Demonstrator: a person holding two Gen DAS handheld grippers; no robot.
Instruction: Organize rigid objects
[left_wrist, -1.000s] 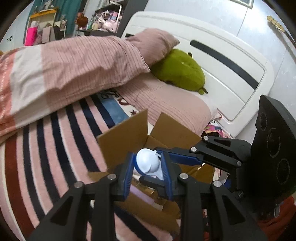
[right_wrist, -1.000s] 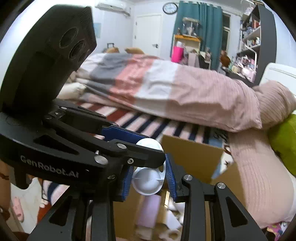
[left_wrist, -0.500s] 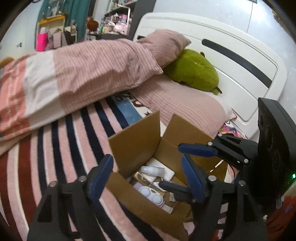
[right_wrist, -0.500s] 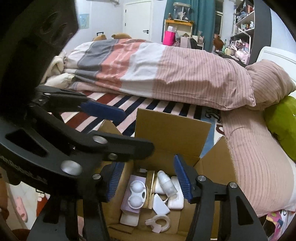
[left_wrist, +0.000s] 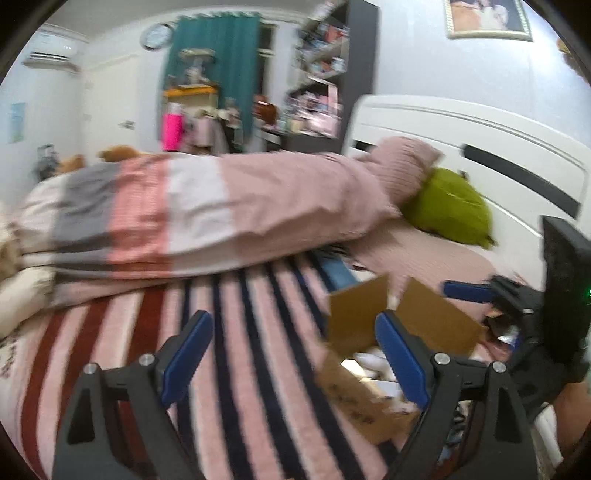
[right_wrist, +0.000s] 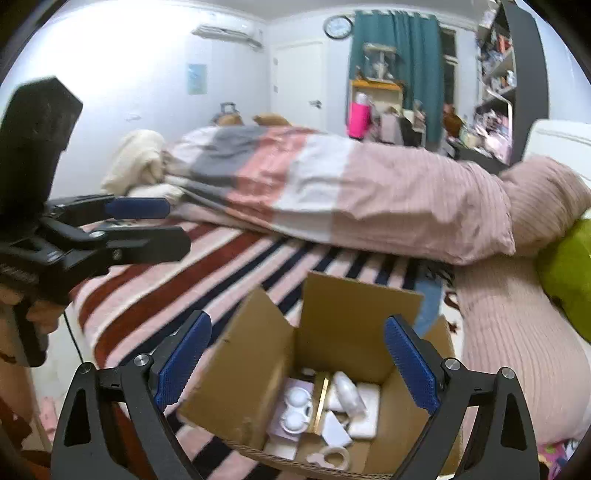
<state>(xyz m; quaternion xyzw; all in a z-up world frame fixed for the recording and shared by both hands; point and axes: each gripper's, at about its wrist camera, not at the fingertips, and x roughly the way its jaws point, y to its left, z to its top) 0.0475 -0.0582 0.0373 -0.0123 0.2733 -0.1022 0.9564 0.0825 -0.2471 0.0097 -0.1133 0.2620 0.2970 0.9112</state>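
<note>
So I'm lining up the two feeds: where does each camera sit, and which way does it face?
Left wrist: on the left tongs, facing across the striped bed; own open blue fingers show.
Right wrist: on the right tongs, looking down into the cardboard box; own open fingers show.
Shared: box, green plush, clock; each sees the other tongs.

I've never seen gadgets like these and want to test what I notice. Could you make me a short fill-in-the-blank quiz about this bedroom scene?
1. The white items lie inside an open ____ box on the striped bedspread.
2. Both the left hand-held gripper and the right hand-held gripper have their jaws ____, holding nothing.
3. The plush toy by the pillow is ____ in colour.
4. The pads on the gripper fingers are ____.

Missing words: cardboard; open; green; blue
</note>
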